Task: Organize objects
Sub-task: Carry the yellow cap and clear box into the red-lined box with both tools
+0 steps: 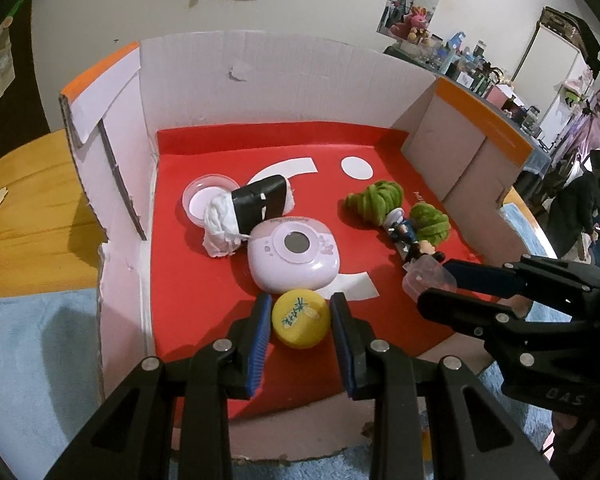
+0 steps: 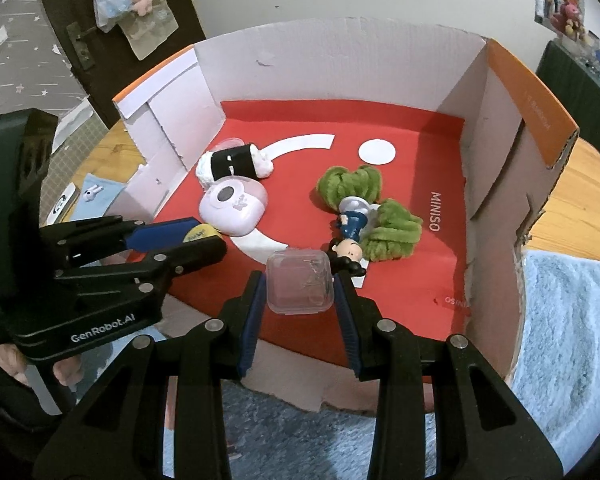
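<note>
My left gripper point(image 1: 300, 312) is shut on a yellow round cap point(image 1: 299, 320) with printed lettering, low over the near part of the red floor of a cardboard box point(image 1: 284, 80). My right gripper point(image 2: 300, 292) is shut on a small clear plastic case point(image 2: 300, 286), also over the near floor. Each gripper shows in the other's view: the right gripper point(image 1: 434, 284) at the right, the left gripper point(image 2: 206, 236) at the left. In the box lie a pink rounded case point(image 1: 294, 256), a black-and-white roll toy point(image 1: 252, 204), a clear round lid point(image 1: 200, 200) and a small figurine point(image 2: 350, 236) between two green fuzzy clumps point(image 2: 348, 184).
The box has tall white walls point(image 2: 340, 60) at the back and sides, with a low torn front edge. It stands on a wooden table point(image 1: 28, 208) with blue fuzzy cloth point(image 2: 572, 320) on either side. A hand point(image 2: 68, 372) grips the left gripper's handle.
</note>
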{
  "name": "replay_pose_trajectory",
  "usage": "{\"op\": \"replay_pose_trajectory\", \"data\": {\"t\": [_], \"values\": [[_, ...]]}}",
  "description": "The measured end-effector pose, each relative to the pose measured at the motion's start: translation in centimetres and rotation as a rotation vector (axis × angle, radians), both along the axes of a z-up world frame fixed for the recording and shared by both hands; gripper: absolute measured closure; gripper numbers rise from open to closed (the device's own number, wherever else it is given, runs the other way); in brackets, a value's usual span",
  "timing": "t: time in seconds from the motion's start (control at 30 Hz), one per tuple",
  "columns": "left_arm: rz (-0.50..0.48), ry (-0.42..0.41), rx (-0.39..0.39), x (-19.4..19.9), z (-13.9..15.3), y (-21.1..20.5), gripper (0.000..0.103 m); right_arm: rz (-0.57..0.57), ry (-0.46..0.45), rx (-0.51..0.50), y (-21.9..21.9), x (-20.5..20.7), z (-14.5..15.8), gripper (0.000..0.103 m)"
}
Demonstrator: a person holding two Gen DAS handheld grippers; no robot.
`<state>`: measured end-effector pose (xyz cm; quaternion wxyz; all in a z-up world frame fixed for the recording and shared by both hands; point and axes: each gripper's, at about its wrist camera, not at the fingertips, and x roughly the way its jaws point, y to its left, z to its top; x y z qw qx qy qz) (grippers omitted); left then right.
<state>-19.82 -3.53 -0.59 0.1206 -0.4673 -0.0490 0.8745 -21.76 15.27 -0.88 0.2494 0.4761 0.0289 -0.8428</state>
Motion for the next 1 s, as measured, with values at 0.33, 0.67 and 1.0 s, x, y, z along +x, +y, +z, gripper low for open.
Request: {"op": "replay_pose_trajectory", "data": {"t": [0.33, 0.67, 1.0], "values": [[0.011, -0.003, -0.003, -1.2, -0.1, 0.2, 0.072, -0.027, 0.012, 0.013, 0.2, -0.8, -0.2, 0.07], [0.011, -0.003, -0.004, -1.3, -0.2, 0.2, 0.072, -0.034, -0.001, 0.015, 0.4, -1.1, -0.6, 0.07], [0.022, -0.004, -0.007, -1.8, -0.3, 0.1, 0.072, -0.047, -0.008, 0.02, 0.6, -1.4, -1.1, 0.07]]}}
